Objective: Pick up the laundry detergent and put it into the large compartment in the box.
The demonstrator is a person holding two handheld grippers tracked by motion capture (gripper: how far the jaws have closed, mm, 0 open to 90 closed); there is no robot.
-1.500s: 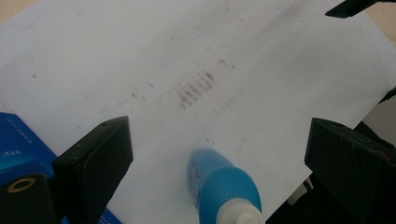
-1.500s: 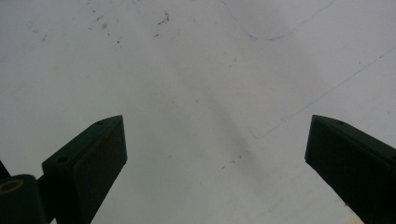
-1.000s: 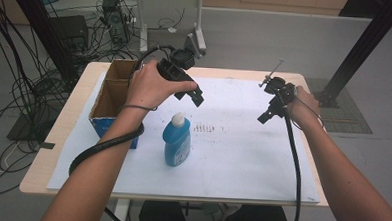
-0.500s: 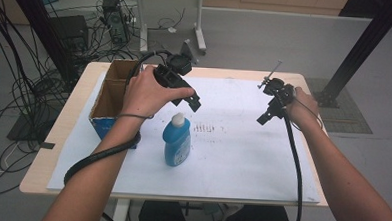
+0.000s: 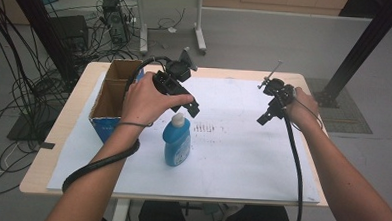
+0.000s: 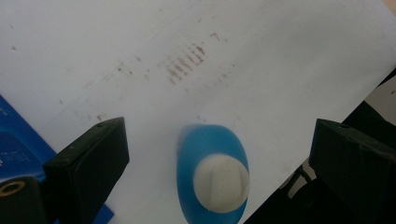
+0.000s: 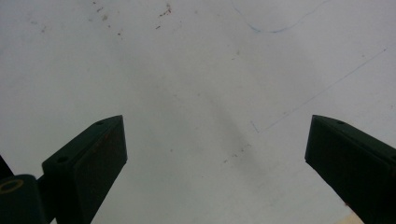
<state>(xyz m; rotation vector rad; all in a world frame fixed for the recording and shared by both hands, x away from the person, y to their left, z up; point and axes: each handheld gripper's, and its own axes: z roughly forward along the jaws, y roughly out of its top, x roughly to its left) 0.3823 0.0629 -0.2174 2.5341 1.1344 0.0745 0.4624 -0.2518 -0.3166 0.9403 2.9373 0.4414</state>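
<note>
Blue bottle (image 5: 177,141) with the white cap stands upright on the white sheet (image 5: 242,157) covering the table (image 5: 46,169), just right of the cardboard box (image 5: 112,94), and my left claw (image 5: 193,109) hangs right above it. Its jaws have just been opening and now stand wide; in the left gripper view the bottle's cap (image 6: 221,183) sits low between them with clear gaps on both sides, so nothing is gripped. My guess is this sets up a straight drop onto the bottle, or it's a fresh release, can't call it for sure.

Compared with a second back, the left hand has slid a bit toward the bottle and the claw tips now point down over the cap instead of off to the side. Bottle hasn't budged.

Right claw (image 5: 263,119) is parked over bare sheet well to the right, jaws spread, empty, same spot as before.
</note>
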